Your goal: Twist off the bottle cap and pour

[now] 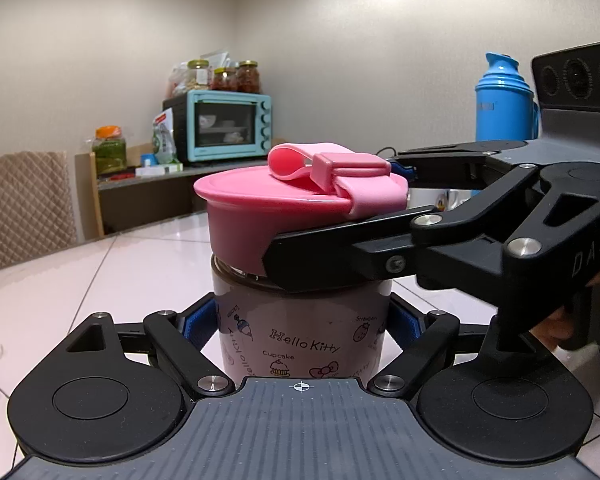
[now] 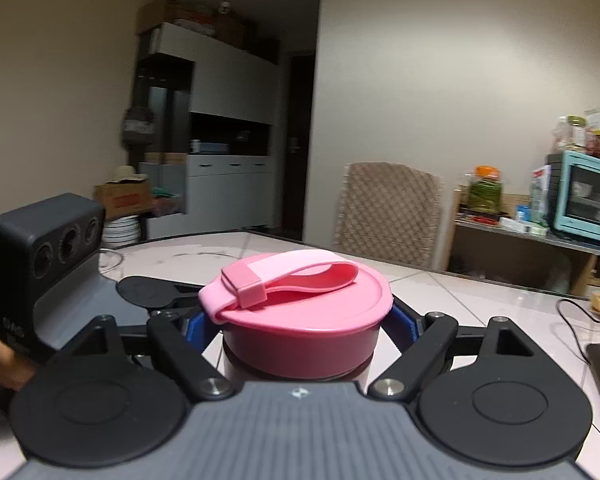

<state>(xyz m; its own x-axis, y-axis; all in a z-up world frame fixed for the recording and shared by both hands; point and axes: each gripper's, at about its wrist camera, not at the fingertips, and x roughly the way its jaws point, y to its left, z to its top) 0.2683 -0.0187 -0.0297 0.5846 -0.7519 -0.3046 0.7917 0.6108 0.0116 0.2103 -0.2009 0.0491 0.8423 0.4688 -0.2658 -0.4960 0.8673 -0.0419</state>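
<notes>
The left gripper (image 1: 302,320) clamps the pink bottle (image 1: 300,336) at lower centre of its frame. The right gripper (image 2: 302,326) grasps the pink cap (image 2: 304,320) at centre frame. The bottle stands on the white tiled table (image 1: 60,280). A teal oven (image 1: 228,126) sits behind, upper left.

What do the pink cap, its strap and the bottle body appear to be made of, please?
Pink cap: probably rigid plastic, with a smooth, slightly glossy moulded rim. Strap: likely soft matte silicone, since it bends in a loop. Bottle body: smooth with printed cartoons; plastic or coated metal, unclear.
</notes>
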